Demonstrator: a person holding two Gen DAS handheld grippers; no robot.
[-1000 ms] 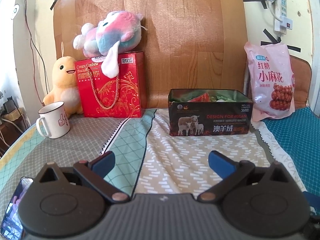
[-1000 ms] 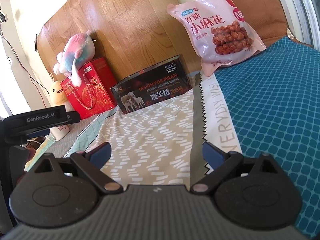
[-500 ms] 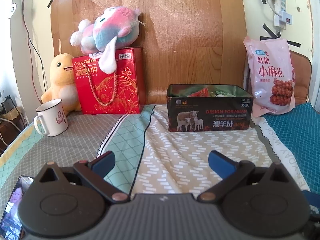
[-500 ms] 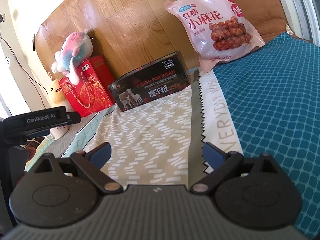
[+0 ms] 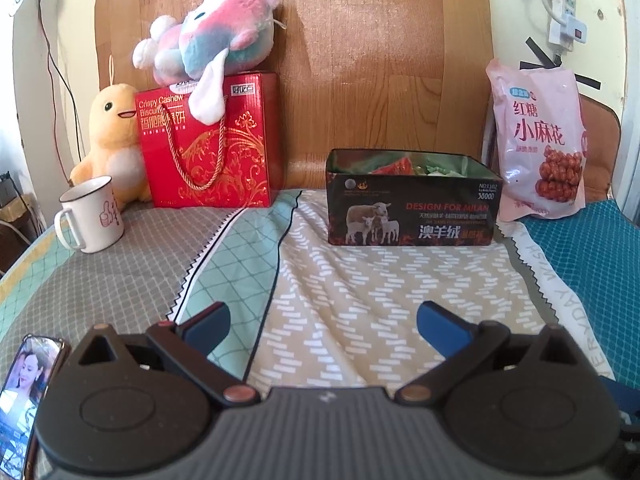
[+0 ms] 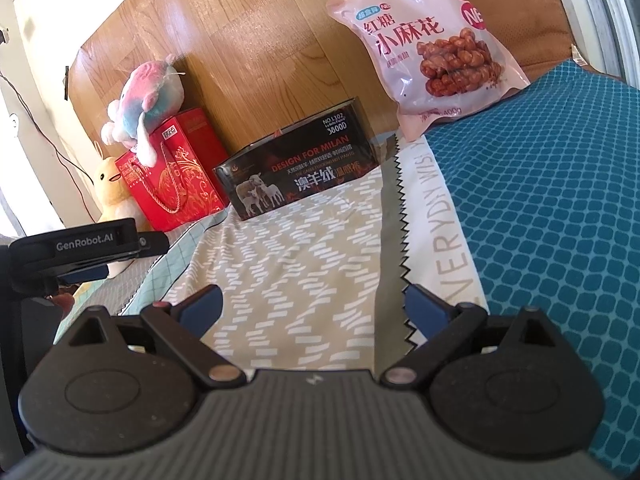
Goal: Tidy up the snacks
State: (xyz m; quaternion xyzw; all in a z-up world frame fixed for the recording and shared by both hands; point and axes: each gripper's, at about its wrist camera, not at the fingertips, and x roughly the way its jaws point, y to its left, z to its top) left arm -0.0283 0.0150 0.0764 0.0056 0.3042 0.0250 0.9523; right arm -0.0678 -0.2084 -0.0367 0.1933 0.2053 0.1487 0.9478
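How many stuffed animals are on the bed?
2. A yellow duck sits at the far left behind the white mug; a pink-and-blue plush lies on the red gift box.

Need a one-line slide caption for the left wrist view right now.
Open left gripper over the patterned bedspread, facing a snack-filled black box and pink snack bag.

Red gift bag (image 5: 208,148) stood against headboard (image 5: 360,60). Pastel plush (image 5: 204,36) lay atop bag; yellow duck (image 5: 112,140) left of it; mug (image 5: 92,214) before duck. Phone (image 5: 24,396) well forward of bag.
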